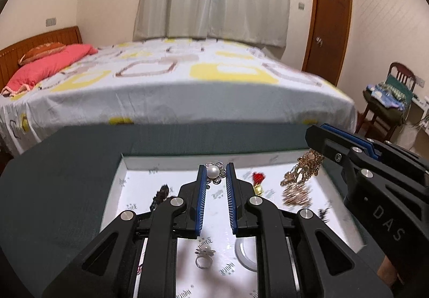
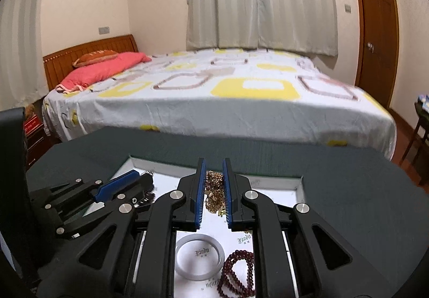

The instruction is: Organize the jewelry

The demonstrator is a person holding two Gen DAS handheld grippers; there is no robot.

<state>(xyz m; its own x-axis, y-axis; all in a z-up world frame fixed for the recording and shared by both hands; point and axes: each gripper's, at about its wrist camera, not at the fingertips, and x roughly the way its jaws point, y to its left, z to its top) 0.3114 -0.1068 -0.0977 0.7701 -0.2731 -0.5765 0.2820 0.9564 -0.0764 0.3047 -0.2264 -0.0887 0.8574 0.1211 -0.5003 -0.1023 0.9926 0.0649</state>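
A shallow white tray (image 1: 118,182) lies on a dark green table (image 1: 59,180). My left gripper (image 1: 216,168) is shut on a silver brooch with a large pearl (image 1: 213,172), pinched at the fingertips above the tray. My right gripper (image 2: 213,162) is shut on a bunched gold chain necklace (image 2: 214,190), which dangles over the tray's far right part. In the left wrist view the right gripper (image 1: 312,138) comes in from the right with the gold necklace (image 1: 301,169) hanging below its tip. In the right wrist view the left gripper (image 2: 146,177) sits at the left.
In the tray lie a pearl flower ring (image 1: 205,257), a white bangle (image 2: 199,257), a dark red bead bracelet (image 2: 237,273), a red ornament (image 1: 258,177) and a dark brooch (image 1: 161,194). A bed (image 1: 174,83) stands beyond the table, a chair (image 1: 388,99) at right.
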